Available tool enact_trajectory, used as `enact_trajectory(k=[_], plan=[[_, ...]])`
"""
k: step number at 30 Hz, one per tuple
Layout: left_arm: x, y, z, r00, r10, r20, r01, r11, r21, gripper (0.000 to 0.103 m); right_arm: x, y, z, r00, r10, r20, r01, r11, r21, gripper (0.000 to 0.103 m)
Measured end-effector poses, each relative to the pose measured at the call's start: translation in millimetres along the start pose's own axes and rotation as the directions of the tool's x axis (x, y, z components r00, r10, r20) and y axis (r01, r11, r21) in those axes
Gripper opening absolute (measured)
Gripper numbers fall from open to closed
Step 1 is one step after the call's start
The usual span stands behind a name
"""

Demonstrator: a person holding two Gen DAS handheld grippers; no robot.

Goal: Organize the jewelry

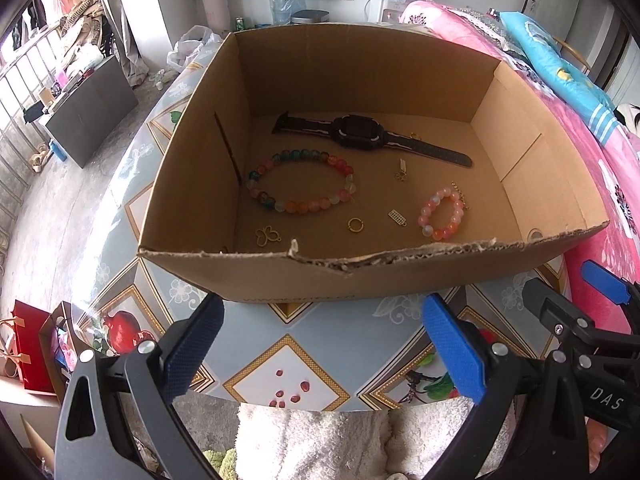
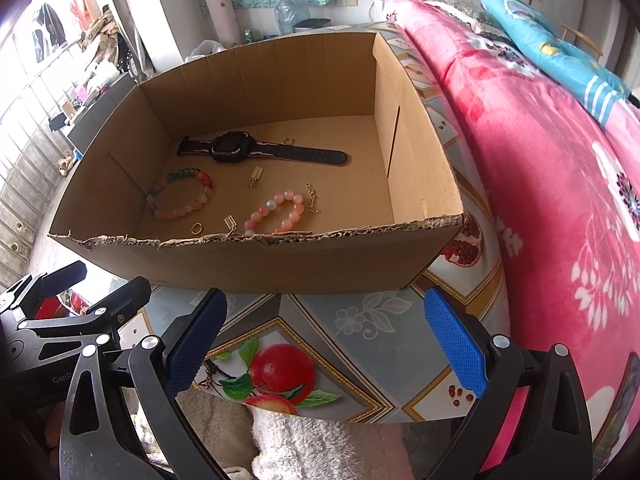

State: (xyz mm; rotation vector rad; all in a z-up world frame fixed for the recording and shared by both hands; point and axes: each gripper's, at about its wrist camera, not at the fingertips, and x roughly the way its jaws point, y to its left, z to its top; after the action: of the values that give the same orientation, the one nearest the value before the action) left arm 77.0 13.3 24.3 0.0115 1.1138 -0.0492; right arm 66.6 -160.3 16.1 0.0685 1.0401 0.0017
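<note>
An open cardboard box [image 1: 280, 276] [image 2: 260, 264] stands on the patterned table. Inside lie a black watch [image 1: 360, 132] [image 2: 236, 148], a large multicolour bead bracelet [image 1: 300, 184] [image 2: 180, 196], a small pink bead bracelet [image 1: 440, 216] [image 2: 276, 212], a gold ring [image 1: 355, 225] [image 2: 196, 228], a gold butterfly charm [image 1: 267, 237] and a few small gold charms [image 1: 401, 170] [image 2: 255, 177]. My left gripper [image 1: 324, 344] hangs open in front of the box, holding nothing. To its right, my right gripper [image 2: 324, 340] [image 1: 604, 284] is also open and holds nothing.
The table [image 1: 288, 344] [image 2: 360, 320] has a fruit-print cloth. A pink floral blanket [image 2: 540, 160] [image 1: 616, 208] lies right of the box. White fluffy fabric [image 1: 312, 440] [image 2: 312, 444] sits below the table edge. Red bags [image 1: 28, 352] stand on the floor at left.
</note>
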Motion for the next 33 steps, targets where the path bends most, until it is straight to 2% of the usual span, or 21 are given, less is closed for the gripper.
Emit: enact_trajectory(k=[33], plan=[[1.7, 2.1, 1.1, 1.0, 0.008, -0.009, -0.008, 1.0, -0.006, 0.097, 3.5, 1.8, 0.0, 1.0, -0.006, -0.011, 0.006, 1.0, 0.001, 0.095]])
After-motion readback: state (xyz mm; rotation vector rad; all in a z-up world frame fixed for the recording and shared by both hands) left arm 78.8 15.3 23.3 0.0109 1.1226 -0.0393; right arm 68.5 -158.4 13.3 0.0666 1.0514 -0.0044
